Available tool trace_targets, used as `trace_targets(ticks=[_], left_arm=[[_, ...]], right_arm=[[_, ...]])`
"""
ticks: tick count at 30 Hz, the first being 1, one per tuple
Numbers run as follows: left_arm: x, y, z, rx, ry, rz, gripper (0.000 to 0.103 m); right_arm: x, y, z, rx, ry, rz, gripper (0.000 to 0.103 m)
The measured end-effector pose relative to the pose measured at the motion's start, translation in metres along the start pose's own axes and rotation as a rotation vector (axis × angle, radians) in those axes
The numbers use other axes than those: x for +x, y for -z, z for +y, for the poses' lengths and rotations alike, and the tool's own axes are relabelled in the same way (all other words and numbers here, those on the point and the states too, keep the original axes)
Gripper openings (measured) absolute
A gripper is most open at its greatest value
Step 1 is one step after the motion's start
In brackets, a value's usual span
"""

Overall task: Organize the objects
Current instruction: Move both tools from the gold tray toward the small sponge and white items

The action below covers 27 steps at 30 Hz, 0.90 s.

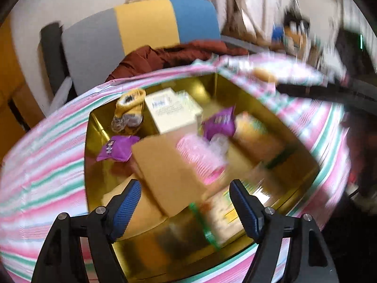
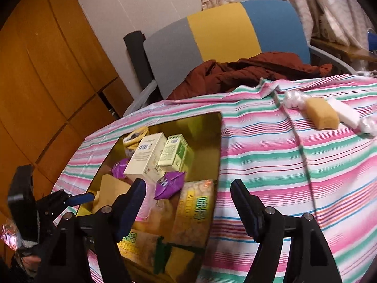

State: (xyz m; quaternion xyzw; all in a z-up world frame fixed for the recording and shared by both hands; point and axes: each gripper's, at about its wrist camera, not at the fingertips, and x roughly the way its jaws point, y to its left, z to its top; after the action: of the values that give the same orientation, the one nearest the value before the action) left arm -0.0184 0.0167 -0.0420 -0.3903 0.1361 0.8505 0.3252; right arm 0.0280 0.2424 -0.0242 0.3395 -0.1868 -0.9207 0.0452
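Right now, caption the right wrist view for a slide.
Open right tongs above gold tray of snack packets on striped cloth.

Striped cloth [image 2: 271, 165] carries gold tray [image 2: 213, 139], sponge [image 2: 321, 114], white block [image 2: 345, 113].

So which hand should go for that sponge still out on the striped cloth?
The right gripper, probably: its jaws are open and empty, and the sponge lies on its side; the left gripper hovers over the gold tray.
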Motion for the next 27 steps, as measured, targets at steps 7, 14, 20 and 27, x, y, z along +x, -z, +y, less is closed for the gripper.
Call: trace_targets(ticks=[7, 14, 20, 27], left_arm=[[-0.018, -0.008, 0.004, -0.314, 0.123, -0.123, 0.079], [-0.011, -0.029, -0.046, -0.303, 0.202, -0.134, 0.079], [0.004, -0.045, -0.092, -0.264, 0.291, -0.104, 0.079], [0.029, -0.059, -0.124, -0.271, 0.340, -0.037, 0.079]], right_arm=[[-0.012, -0.004, -0.026, 0.044, 0.038, -0.034, 0.079], [-0.017, -0.003, -0.062, 0.082, 0.087, -0.031, 0.079], [-0.024, -0.001, -0.102, 0.105, 0.149, -0.027, 0.080], [-0.039, -0.003, -0.167, 0.155, 0.247, -0.049, 0.080]])
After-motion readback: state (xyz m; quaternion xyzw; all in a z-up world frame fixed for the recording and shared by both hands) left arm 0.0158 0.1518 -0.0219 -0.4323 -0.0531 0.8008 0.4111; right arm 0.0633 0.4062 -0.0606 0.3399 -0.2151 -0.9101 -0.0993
